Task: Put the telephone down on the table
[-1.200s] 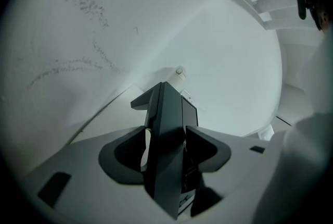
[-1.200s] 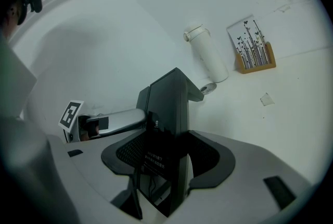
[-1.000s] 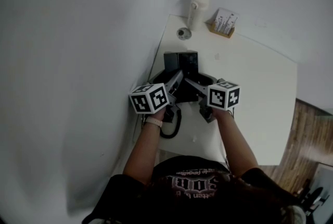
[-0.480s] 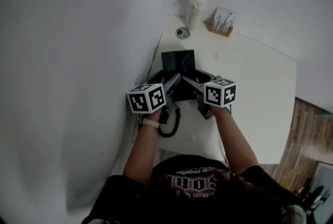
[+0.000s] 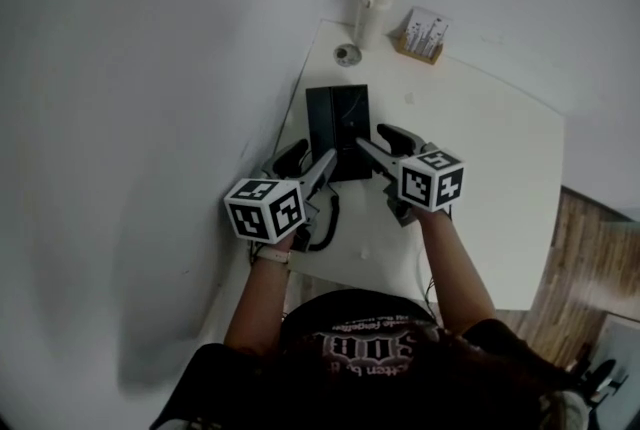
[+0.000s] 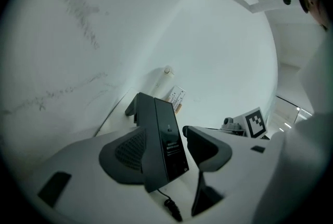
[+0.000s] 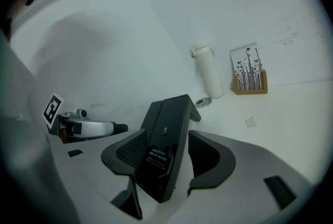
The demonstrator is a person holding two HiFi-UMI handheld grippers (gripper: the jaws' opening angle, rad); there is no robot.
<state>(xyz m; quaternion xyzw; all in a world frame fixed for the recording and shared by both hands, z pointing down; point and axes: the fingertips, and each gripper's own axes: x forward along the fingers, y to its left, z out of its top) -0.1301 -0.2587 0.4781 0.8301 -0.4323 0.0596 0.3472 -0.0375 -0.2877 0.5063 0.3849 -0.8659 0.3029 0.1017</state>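
The black telephone [image 5: 338, 130] [image 6: 162, 137] [image 7: 165, 145] sits at the left side of the white table [image 5: 480, 158], its far end propped on a stand. My right gripper [image 5: 382, 144] [image 7: 162, 158] is shut on its near right part, both pads against its sides. My left gripper [image 5: 310, 158] [image 6: 162, 150] has the phone's near left corner between its jaws. The left pad lies by the phone and the right pad stands apart from it; these jaws are closing. A black cord [image 5: 326, 223] hangs from the phone's near end.
At the table's far end stand a white bottle [image 5: 368, 2] [image 7: 208, 72], a small round fitting [image 5: 346, 55] and a wooden card holder [image 5: 424, 34] [image 7: 250, 76]. A white wall runs along the table's left edge. A wooden floor [image 5: 590, 258] lies to the right.
The left gripper has drawn back toward the lower left, away from the phone. The phone now lies farther up the table and more of its top shows. The right gripper stays on it.
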